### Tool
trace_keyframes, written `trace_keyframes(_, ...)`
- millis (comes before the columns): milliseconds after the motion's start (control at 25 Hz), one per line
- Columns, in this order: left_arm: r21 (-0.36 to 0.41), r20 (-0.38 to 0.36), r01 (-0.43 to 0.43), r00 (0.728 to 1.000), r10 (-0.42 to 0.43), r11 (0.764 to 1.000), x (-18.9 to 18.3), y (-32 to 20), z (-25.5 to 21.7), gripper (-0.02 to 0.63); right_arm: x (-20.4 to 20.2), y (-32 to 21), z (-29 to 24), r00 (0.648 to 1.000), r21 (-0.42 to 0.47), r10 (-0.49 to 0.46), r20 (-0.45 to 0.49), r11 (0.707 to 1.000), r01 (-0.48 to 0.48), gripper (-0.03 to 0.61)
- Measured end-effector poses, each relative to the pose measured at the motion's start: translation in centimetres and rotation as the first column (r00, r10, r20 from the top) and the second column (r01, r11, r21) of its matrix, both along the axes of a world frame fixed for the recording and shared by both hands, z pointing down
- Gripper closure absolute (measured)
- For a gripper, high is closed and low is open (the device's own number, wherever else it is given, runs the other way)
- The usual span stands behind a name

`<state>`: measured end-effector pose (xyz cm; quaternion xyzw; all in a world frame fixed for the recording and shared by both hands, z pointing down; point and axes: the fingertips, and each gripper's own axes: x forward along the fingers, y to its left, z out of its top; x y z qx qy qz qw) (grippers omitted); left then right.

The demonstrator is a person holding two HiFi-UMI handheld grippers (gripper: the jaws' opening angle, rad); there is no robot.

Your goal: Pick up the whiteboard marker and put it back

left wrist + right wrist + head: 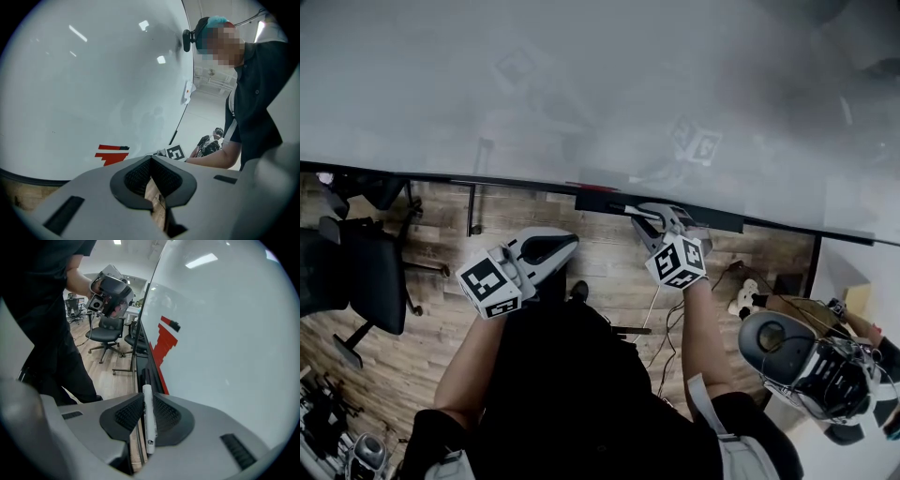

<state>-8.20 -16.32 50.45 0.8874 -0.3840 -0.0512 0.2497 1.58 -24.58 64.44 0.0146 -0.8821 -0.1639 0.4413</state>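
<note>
My right gripper [149, 420] is shut on the whiteboard marker [148, 413], a white barrel with a black cap that points along the board's black tray [140, 376]. In the head view this gripper [661, 220] is right at the tray [712, 220] under the whiteboard [600, 84], with the marker [642, 213] showing as a pale sliver over the ledge. My left gripper [548, 249] hangs lower and left, away from the board. Its jaws [152, 187] are shut with nothing between them.
A red drawn mark [164, 341] with a small black piece [174, 326] on it is on the whiteboard, and also shows from the left gripper [111, 154]. Office chairs [366, 272] stand on the wood floor at left. Equipment and cables [806, 361] lie at right.
</note>
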Motion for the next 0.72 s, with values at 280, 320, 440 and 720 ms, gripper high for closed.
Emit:
trace_keyframes(280, 0.003, 0.011, -0.009, 1.0, 0.009, 1.0, -0.2, 0.7, -0.2, 0.603, 0.0, 0.0, -0.1, 0.999, -0.033, 0.042, 0.022, 0.999, -0.041, 0.503)
trace_keyframes(320, 0.004, 0.011, -0.009, 1.0, 0.009, 1.0, -0.1, 0.8, -0.3, 0.603, 0.0, 0.0, -0.1, 0.999, -0.037, 0.046, 0.024, 0.998, -0.045, 0.503)
trace_keyframes(440, 0.008, 0.011, -0.01, 1.0, 0.01, 1.0, 0.0, 1.1, -0.5, 0.603, 0.0, 0.3, -0.4, 0.998, -0.044, 0.057, 0.035, 0.998, -0.055, 0.502)
trace_keyframes(720, 0.046, 0.02, -0.007, 1.0, 0.006, 0.999, 0.2, 2.6, -1.9, 0.603, 0.0, 1.4, -3.4, 0.99, -0.013, 0.096, 0.107, 0.995, -0.096, 0.497)
